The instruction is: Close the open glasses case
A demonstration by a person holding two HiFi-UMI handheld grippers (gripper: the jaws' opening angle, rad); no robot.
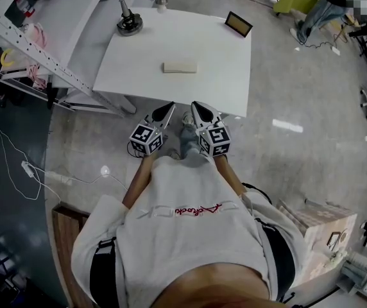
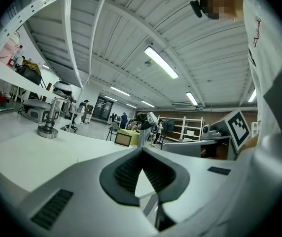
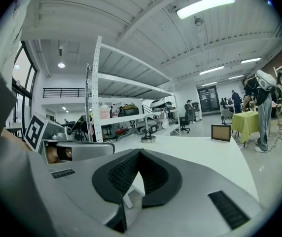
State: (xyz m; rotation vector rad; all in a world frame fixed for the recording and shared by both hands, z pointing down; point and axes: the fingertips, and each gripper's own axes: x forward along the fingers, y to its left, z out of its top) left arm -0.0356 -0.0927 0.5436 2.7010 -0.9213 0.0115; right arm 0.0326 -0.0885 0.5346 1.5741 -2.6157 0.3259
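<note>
Glasses case [image 1: 179, 67] on table [image 1: 138, 63], near mid-top. Stand base [image 1: 129, 24] at table's far-left corner; small frame [image 1: 238, 24] at far-right corner. Left gripper [image 1: 169, 107] and right gripper [image 1: 195, 106] side by side at table's near edge, well apart from case. Shelving rack [image 1: 36, 50] left of table. Cardboard box [image 1: 318, 226] on floor, right of person.

Pale cream, oblong glasses case [image 1: 179, 67], lying flat, long side running left to right, near the middle of the white bench [image 1: 225, 76]; lid position not discernible from above.
</note>
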